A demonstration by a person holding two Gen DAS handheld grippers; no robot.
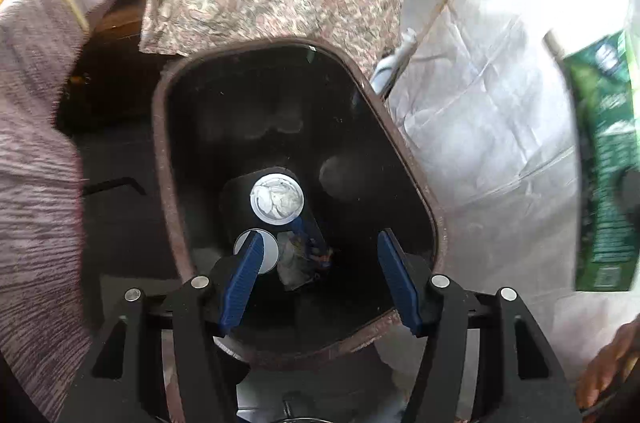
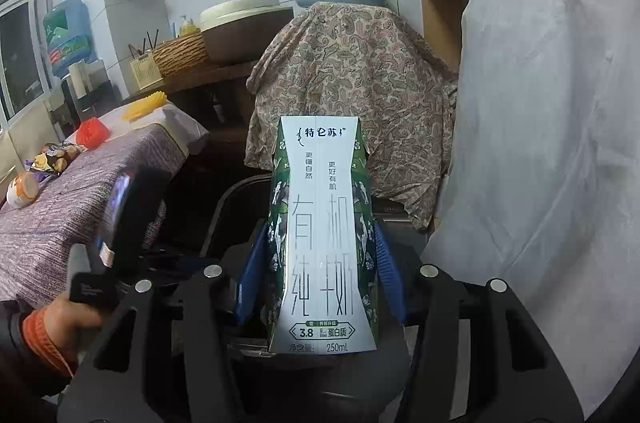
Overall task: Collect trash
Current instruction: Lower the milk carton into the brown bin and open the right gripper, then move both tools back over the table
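The left gripper [image 1: 318, 279] hangs with its ribbed blue jaws spread and empty over the dark mouth of a brown-rimmed bin [image 1: 412, 179], a sight only its own camera gives; at the shadowy bottom lie a round foil-topped cup [image 1: 277, 198] and crumpled scraps too dim to name. The right gripper [image 2: 318, 277] has its jaws pinching a tall green-and-white milk carton [image 2: 322, 243], upright. Behind it hangs a paisley cloth [image 2: 352, 79], and on the left, a purple woven worktop [image 2: 80, 191] carries small wrappers [image 2: 52, 159], blurred.
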